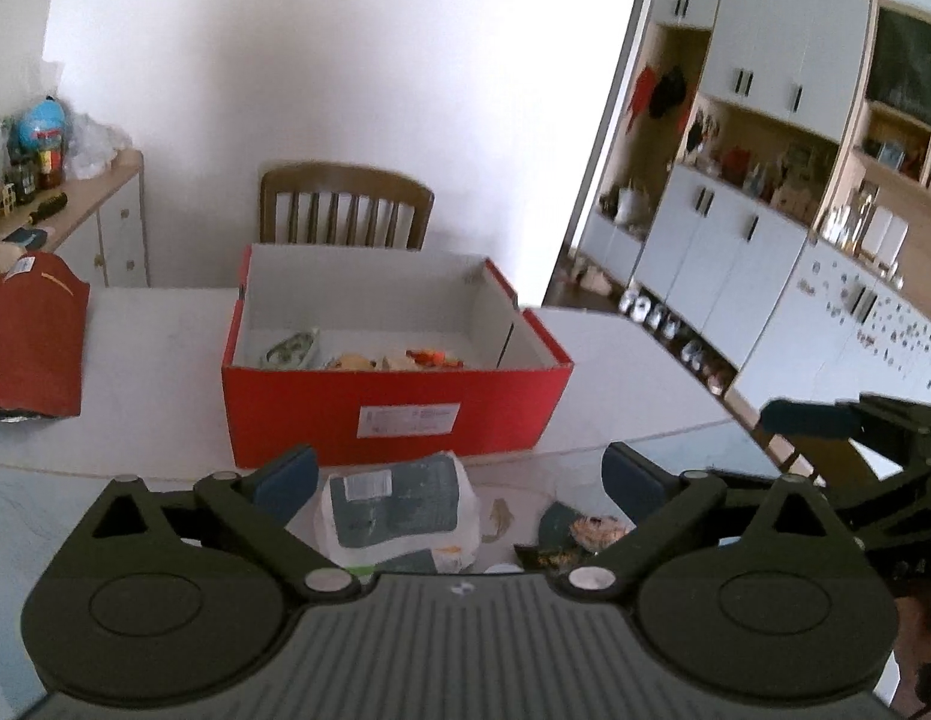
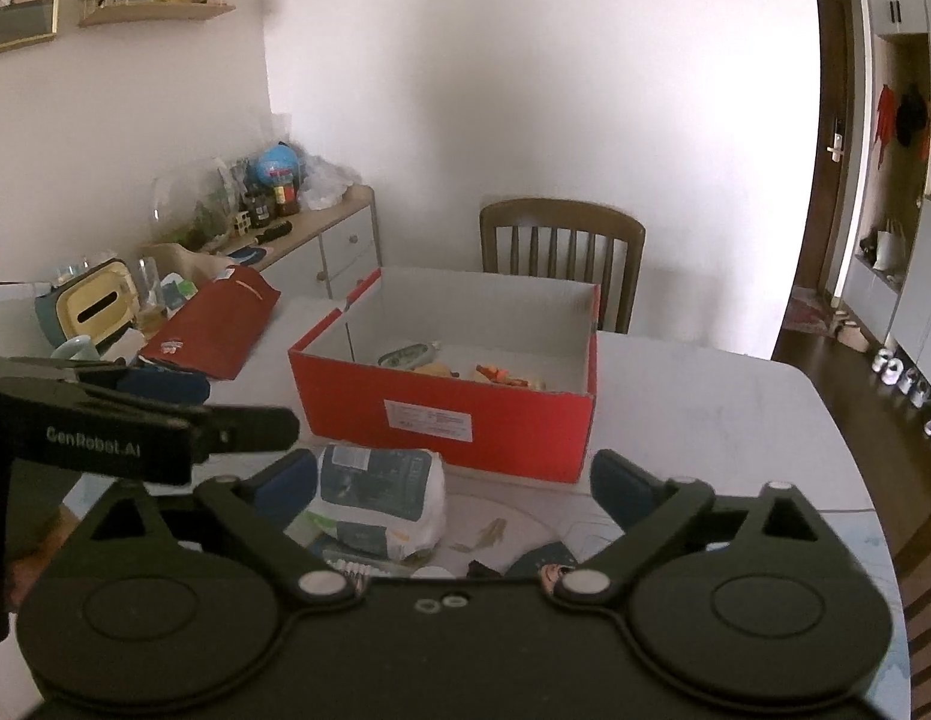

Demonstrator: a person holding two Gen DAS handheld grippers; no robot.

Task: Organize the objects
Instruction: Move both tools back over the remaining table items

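A red box [image 1: 399, 408] stands open on the white bench [image 1: 633, 372], with small items lying inside it. In front of it, near the bench edge, lies a white and grey packet [image 1: 399, 510]. The left gripper [image 1: 459, 477] hangs above the packet, its jaws spread wide and clear of it. The right gripper [image 2: 450, 477] sits beside it, jaws likewise spread and gripping nothing, the packet by its left finger.
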